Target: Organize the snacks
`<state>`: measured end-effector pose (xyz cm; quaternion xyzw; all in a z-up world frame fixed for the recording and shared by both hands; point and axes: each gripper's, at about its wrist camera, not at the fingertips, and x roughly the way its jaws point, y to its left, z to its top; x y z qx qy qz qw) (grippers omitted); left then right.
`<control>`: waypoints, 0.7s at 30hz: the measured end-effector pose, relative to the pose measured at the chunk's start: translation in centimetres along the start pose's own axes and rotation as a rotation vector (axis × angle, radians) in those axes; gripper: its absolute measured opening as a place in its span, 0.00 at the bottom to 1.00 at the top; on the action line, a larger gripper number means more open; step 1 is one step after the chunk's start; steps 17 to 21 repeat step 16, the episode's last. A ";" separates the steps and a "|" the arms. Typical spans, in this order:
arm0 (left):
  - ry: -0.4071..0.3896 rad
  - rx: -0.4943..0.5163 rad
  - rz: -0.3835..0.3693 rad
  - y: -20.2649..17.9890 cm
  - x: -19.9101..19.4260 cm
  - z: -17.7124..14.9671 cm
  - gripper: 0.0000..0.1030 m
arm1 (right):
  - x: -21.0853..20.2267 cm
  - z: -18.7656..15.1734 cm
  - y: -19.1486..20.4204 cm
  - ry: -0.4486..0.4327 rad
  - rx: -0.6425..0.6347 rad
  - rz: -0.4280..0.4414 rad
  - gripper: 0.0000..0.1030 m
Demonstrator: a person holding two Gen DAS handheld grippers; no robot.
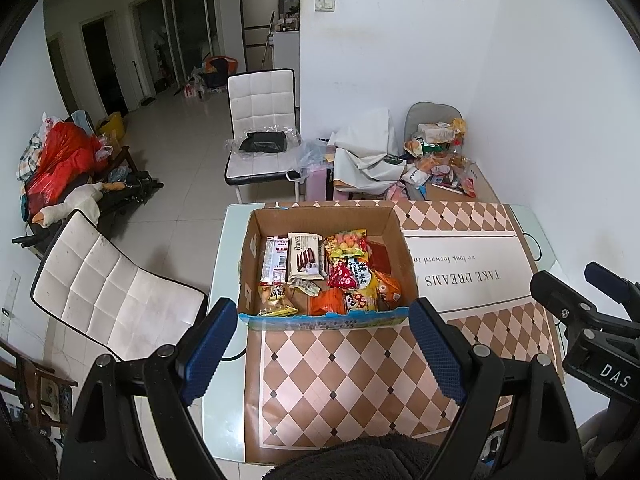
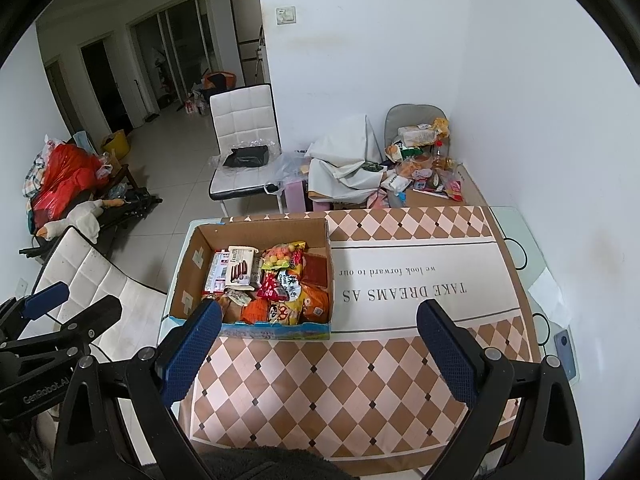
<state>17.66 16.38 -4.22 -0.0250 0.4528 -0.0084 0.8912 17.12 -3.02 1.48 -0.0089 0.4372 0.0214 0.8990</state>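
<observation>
An open cardboard box stands on the table's left part, filled with several snack packs: a brown-and-white Franzzi cookie pack, a red pack, orange bags. It also shows in the right wrist view. My left gripper is open and empty, held above the table just in front of the box. My right gripper is open and empty, to the right of the left one, over the checkered mat. The right gripper also shows at the right edge of the left wrist view.
The mat covers a glass table against a white wall. A phone lies at the table's right edge. Two white chairs stand left and behind. A pile of bags and snacks sits behind the table.
</observation>
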 end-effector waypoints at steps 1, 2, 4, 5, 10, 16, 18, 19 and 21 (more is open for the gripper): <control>0.000 0.001 0.000 0.0 0.1 0.1 0.85 | 0.0 -0.2 0.1 0.001 0.000 0.000 0.97; 0.001 0.000 -0.002 0.1 0.0 -0.1 0.85 | 0.0 -0.2 0.1 0.001 0.001 0.000 0.97; 0.002 -0.001 -0.002 0.2 -0.2 -0.4 0.85 | 0.0 -0.4 0.1 0.001 0.002 -0.002 0.97; 0.002 0.000 -0.002 0.2 0.0 -0.2 0.85 | 0.0 -0.6 0.2 0.002 0.003 -0.001 0.97; 0.004 0.006 0.008 0.2 0.0 -0.6 0.85 | -0.1 -1.0 0.2 0.003 0.004 0.000 0.97; 0.002 0.006 0.010 0.5 -0.1 -0.8 0.85 | -0.1 -1.2 0.3 0.005 0.005 -0.001 0.97; 0.002 0.006 0.010 0.5 -0.1 -0.8 0.85 | -0.1 -1.2 0.3 0.005 0.005 -0.001 0.97; 0.002 0.006 0.010 0.5 -0.1 -0.8 0.85 | -0.1 -1.2 0.3 0.005 0.005 -0.001 0.97; 0.002 0.006 0.010 0.5 -0.1 -0.8 0.85 | -0.1 -1.2 0.3 0.005 0.005 -0.001 0.97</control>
